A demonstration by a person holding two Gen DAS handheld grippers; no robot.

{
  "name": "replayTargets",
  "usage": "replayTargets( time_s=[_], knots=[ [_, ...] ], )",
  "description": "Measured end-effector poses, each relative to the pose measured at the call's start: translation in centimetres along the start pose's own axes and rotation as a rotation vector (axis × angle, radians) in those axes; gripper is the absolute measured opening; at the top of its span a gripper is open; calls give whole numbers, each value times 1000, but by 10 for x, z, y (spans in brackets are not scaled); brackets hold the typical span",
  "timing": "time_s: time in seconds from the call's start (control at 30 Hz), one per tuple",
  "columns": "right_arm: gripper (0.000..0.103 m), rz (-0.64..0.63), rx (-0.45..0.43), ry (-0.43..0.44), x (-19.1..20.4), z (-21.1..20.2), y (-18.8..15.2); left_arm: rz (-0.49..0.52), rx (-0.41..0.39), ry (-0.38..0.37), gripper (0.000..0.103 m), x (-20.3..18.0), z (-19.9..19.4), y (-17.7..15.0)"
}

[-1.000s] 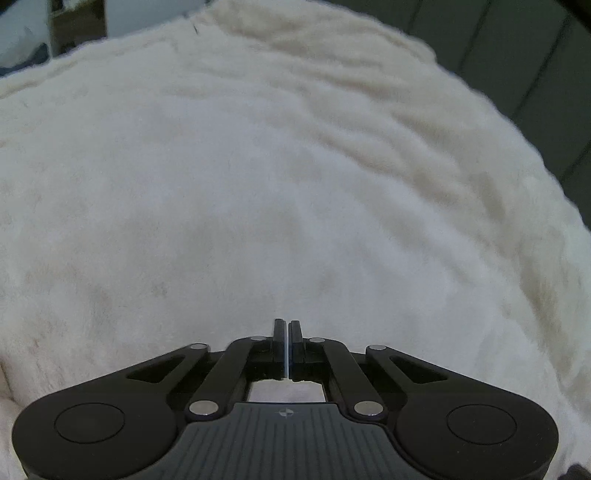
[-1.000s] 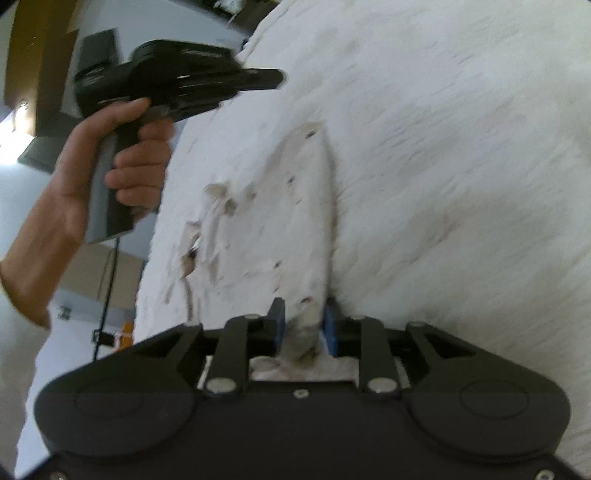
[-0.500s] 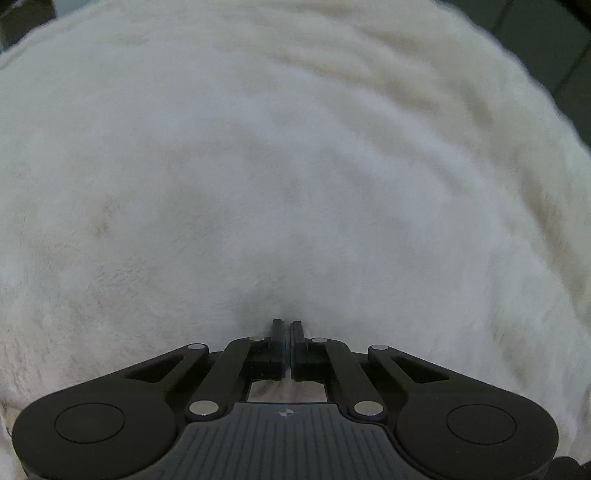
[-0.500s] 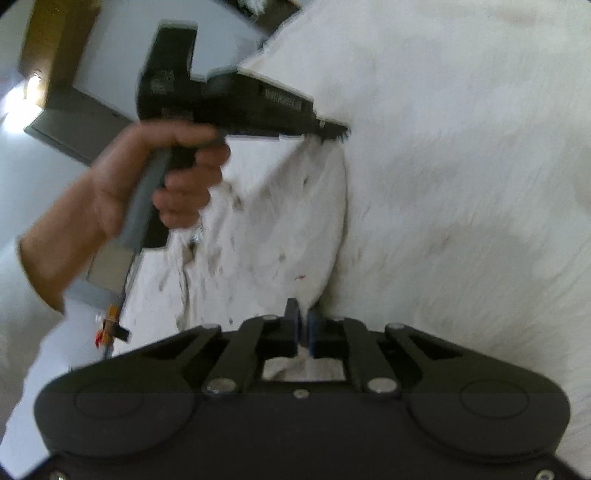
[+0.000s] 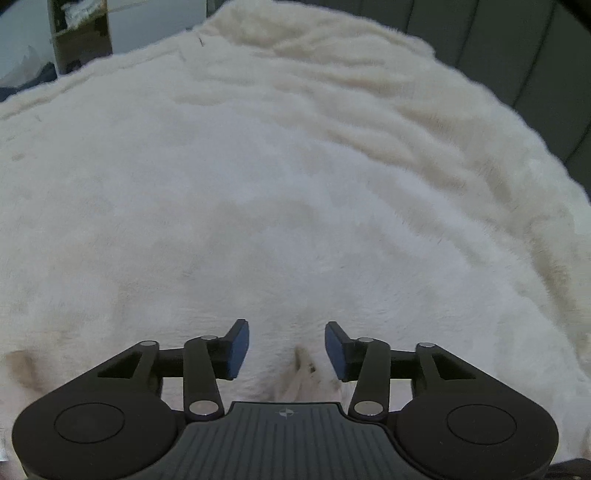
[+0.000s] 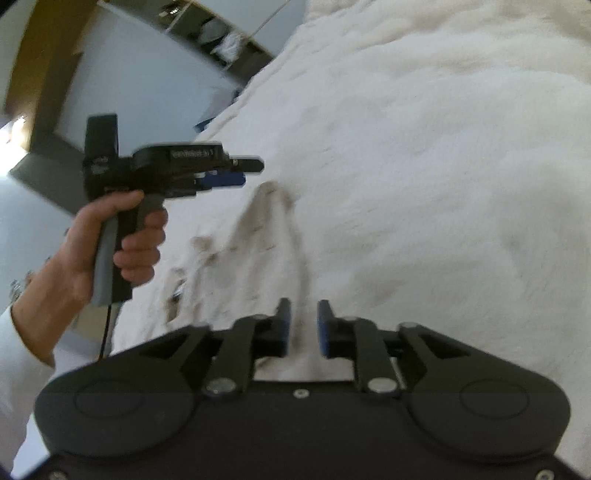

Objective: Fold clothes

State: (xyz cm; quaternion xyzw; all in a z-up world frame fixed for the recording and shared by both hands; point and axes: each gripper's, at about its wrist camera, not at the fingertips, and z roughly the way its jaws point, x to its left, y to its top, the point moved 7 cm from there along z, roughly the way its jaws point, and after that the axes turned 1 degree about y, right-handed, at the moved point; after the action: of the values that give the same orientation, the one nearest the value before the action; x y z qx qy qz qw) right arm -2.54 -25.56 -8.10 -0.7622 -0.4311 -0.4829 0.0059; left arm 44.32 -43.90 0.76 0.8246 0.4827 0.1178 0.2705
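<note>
A white garment with small dark specks [image 6: 266, 243] lies on a fluffy cream blanket [image 6: 424, 155]; its upper tip [image 6: 271, 190] is bunched. My right gripper [image 6: 303, 325] is open, jaws either side of the garment's near edge. My left gripper [image 6: 236, 171], held in a hand, hovers open just above and left of the bunched tip. In the left wrist view the left gripper [image 5: 287, 349] is open over the blanket [image 5: 295, 184], with a small fold of the garment [image 5: 304, 369] between and below its jaws.
The blanket's left edge [image 6: 229, 114] runs diagonally, with grey floor and a dark wooden shelf [image 6: 221, 33] beyond. In the left wrist view, dark grey wall panels [image 5: 517, 48] stand behind the blanket's far right edge and a dark cabinet [image 5: 81, 40] at far left.
Both grippers were shut and have opened. The right one let go of the garment's edge. The left one dipped toward the garment's tip and has risen slightly.
</note>
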Motion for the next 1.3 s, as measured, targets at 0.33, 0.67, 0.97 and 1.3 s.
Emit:
replayTargets(
  time_s=[0.33, 0.67, 0.97, 1.3],
  knots=[
    [11, -27, 67, -135, 5, 33, -12, -54, -98, 122, 66, 124, -185, -71],
    [34, -352, -120, -324, 77, 23, -42, -221, -159, 513, 80, 305, -360, -280],
    [36, -502, -36, -326, 183, 127, -77, -600, -201, 680, 91, 392, -378, -459],
    [35, -627, 83, -348, 286, 255, -106, -976, -351, 777, 91, 423, -358, -550]
  ],
)
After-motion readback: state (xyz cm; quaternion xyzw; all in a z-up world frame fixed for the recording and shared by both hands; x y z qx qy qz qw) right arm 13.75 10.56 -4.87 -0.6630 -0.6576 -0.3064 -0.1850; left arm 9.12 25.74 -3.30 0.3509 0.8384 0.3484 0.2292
